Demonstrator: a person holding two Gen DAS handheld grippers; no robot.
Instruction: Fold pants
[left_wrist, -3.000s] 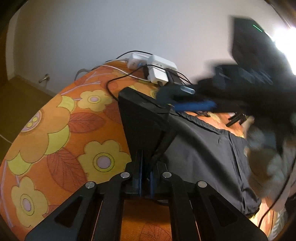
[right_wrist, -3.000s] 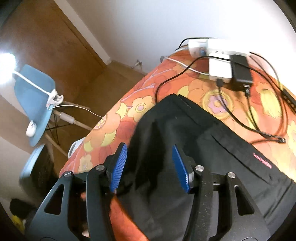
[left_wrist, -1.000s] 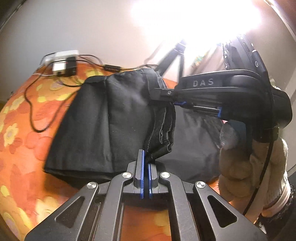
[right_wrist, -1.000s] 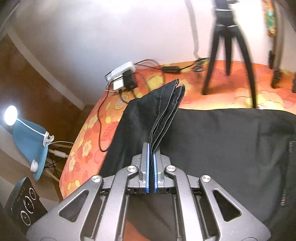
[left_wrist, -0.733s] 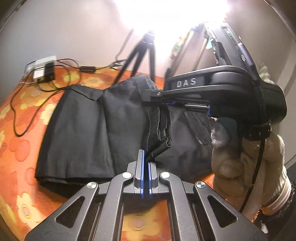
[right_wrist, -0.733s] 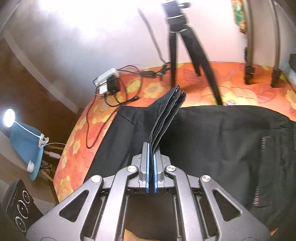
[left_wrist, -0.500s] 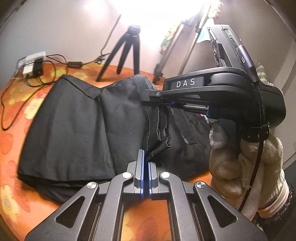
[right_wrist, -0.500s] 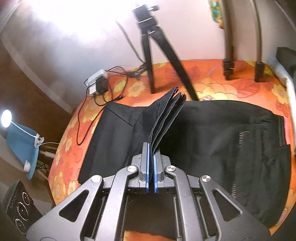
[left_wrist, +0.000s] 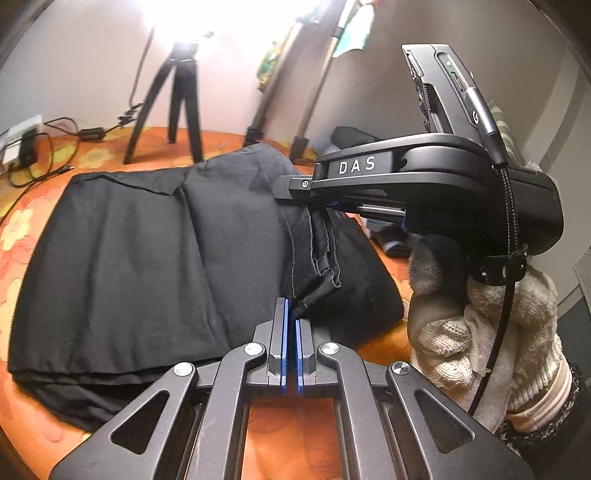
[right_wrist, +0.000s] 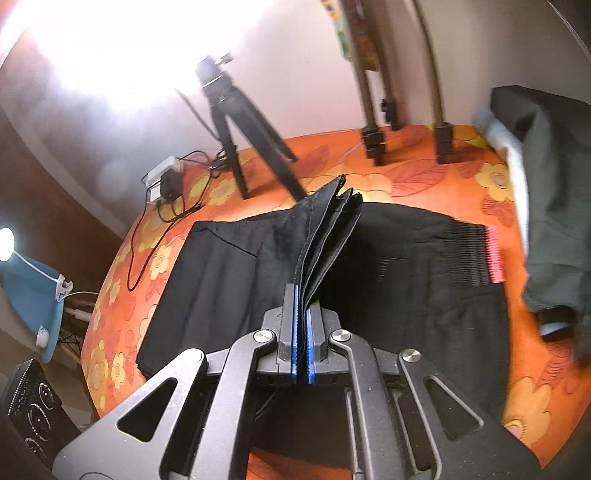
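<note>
Nearest the left wrist camera, the left gripper (left_wrist: 290, 325) has its blue pads pressed together on a bunched corner of the black pants (left_wrist: 147, 251), the hem layers spilling out just beyond the tips. The right gripper (right_wrist: 303, 325) likewise pinches a stacked edge of the same cloth, several layers fanning up from between its pads. In the left view that right gripper shows from the side, held by a gloved hand (left_wrist: 476, 325), its fingertips clamped on the cloth a little farther along the same edge.

Beyond the pinched edge, the pants lie flat on the orange flowered cover (right_wrist: 406, 177), already doubled, with the ribbed waistband (right_wrist: 476, 254) and its pink trim out toward the right side of the right view. Judging from this, the step in hand is carrying the leg end over toward the waistband to make the next fold.

To do it well, both grips should likely travel together at the same height so the lifted edge stays taut and straight between them. The edge wants laying down square to the waistband before either grip lets go, and low enough that the layers do not slide apart.

Farther back, a black tripod (right_wrist: 236, 122), two stand legs (right_wrist: 373, 144) and a charger with cables (right_wrist: 166, 181) stand clear of the fold; a dark garment (right_wrist: 546, 184) lies just beside the waistband and could snag
</note>
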